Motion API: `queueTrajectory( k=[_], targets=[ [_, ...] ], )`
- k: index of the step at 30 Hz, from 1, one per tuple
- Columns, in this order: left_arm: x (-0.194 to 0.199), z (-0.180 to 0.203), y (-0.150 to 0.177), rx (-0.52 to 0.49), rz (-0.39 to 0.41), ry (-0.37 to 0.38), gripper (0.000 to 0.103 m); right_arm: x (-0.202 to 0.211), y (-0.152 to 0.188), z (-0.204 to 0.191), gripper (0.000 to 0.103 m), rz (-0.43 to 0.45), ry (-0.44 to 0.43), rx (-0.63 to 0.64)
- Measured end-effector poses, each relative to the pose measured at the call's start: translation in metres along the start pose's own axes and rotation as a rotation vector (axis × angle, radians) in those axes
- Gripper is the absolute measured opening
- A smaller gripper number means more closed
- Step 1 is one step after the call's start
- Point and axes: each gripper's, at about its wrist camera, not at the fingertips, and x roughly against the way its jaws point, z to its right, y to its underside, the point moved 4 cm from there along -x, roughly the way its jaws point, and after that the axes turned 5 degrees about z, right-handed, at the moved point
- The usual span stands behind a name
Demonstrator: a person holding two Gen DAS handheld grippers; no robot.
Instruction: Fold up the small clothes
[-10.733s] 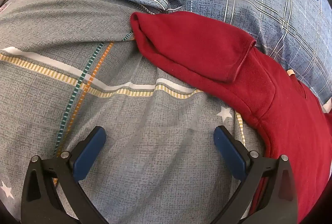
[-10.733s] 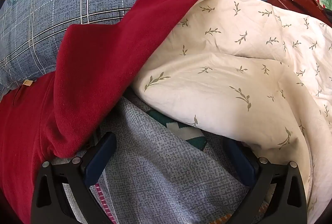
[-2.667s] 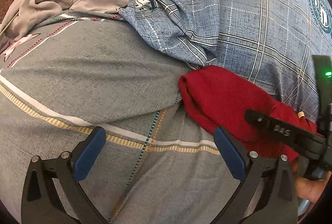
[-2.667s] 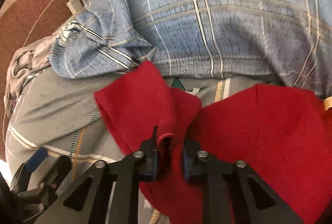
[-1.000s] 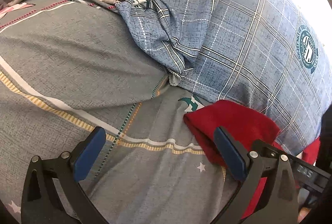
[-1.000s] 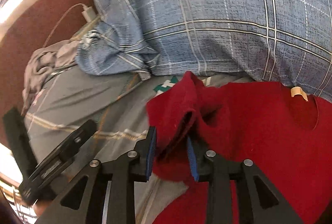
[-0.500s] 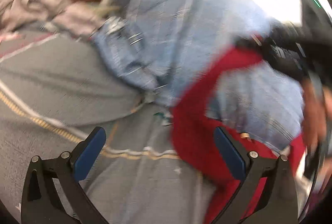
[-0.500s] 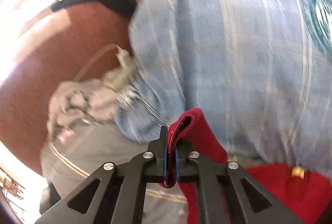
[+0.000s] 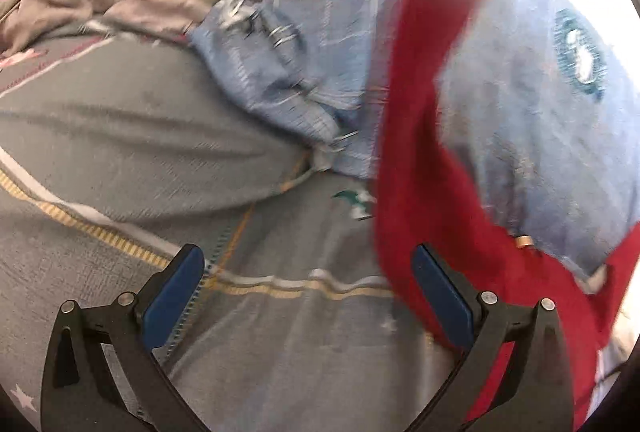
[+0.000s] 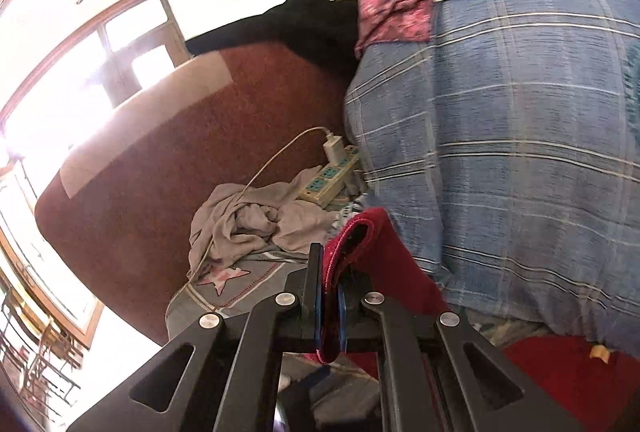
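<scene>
looking along the left wrist:
left gripper point(image 9: 308, 292): the jaws are held wide apart and nothing is gripped between them; grey bedding is seen through the gap.
red garment point(image 9: 420, 160): it is seen stretched upward as a blurred band from the bed toward the top edge, just beside the right-hand blue pad point(image 9: 440, 296); its lower part is spread at the lower right.
bed sheet point(image 9: 140, 136): grey, crossed by yellow and white stripes, with a small white star at the lower left.
blue plaid pillow point(image 9: 532, 120): it is set behind the garment, with a round teal emblem on its right side.
grey cloth point(image 9: 80, 0): it is crumpled at the upper left, with a white cable lying over it.

looking along the right wrist:
right gripper point(image 10: 329, 306): the jaws are closed tight on a folded edge of the red garment point(image 10: 372, 244), which is pinched between the blue pads and lifted clear of the bed.
rest of the garment: it is trailed down to the lower right, where a small tan tag is shown.
power strip point(image 10: 330, 178): it is laid between the pillow point(image 10: 520, 160) and the grey cloth point(image 10: 248, 224), with a white charger plugged in.
headboard point(image 10: 168, 160): dark red, behind the cloth.
</scene>
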Motion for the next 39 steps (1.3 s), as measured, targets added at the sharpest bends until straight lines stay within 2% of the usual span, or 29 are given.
queueTrajectory(
  k=[2,6,10,15,18,23,25,26,28,29,30,32,33,36,39],
  targets=[
    [-0.008,0.0,0.002,-0.007,-0.016,-0.03,0.103,0.017,0.002,0.017,0.004,0.006,0.028,-0.012],
    [-0.016,0.007,0.004,-0.017,-0.032,-0.034,0.103,0.054,0.015,0.069,0.005,0.005,0.1,-0.091],
    [-0.016,0.014,0.008,-0.049,-0.043,-0.044,0.103,0.096,0.042,0.132,0.005,-0.004,0.226,-0.163],
    [-0.009,0.025,0.016,-0.082,-0.044,-0.019,0.103,0.137,0.104,0.217,0.005,-0.097,0.444,-0.245],
    [-0.007,0.032,0.018,-0.101,-0.04,0.002,0.103,0.153,0.145,0.259,0.005,-0.159,0.518,-0.314],
    [-0.007,0.042,0.02,-0.124,-0.034,0.047,0.103,0.169,0.197,0.298,0.005,-0.224,0.565,-0.407],
    [-0.007,0.045,0.022,-0.136,-0.033,0.048,0.103,0.169,0.218,0.311,0.011,-0.283,0.614,-0.416],
    [-0.007,0.046,0.022,-0.142,-0.036,0.047,0.103,0.17,0.227,0.318,0.014,-0.311,0.668,-0.429],
    [-0.007,0.046,0.023,-0.155,-0.045,0.045,0.103,0.175,0.228,0.32,0.017,-0.295,0.693,-0.46],
    [-0.006,0.046,0.023,-0.156,-0.044,0.048,0.103,0.178,0.226,0.316,0.025,-0.279,0.703,-0.461],
    [-0.004,0.045,0.023,-0.156,-0.037,0.05,0.103,0.18,0.219,0.31,0.037,-0.261,0.72,-0.442],
    [0.0,0.046,0.022,-0.16,-0.025,0.054,0.103,0.175,0.199,0.285,0.05,-0.206,0.719,-0.343],
    [0.001,0.047,0.022,-0.166,-0.022,0.057,0.103,0.172,0.191,0.273,0.052,-0.186,0.701,-0.293],
    [0.0,0.049,0.024,-0.183,-0.027,0.05,0.103,0.143,0.166,0.225,0.057,-0.14,0.572,-0.144],
    [-0.002,0.046,0.024,-0.175,-0.035,0.042,0.103,0.092,0.163,0.181,0.062,-0.194,0.425,0.002]
  ],
)
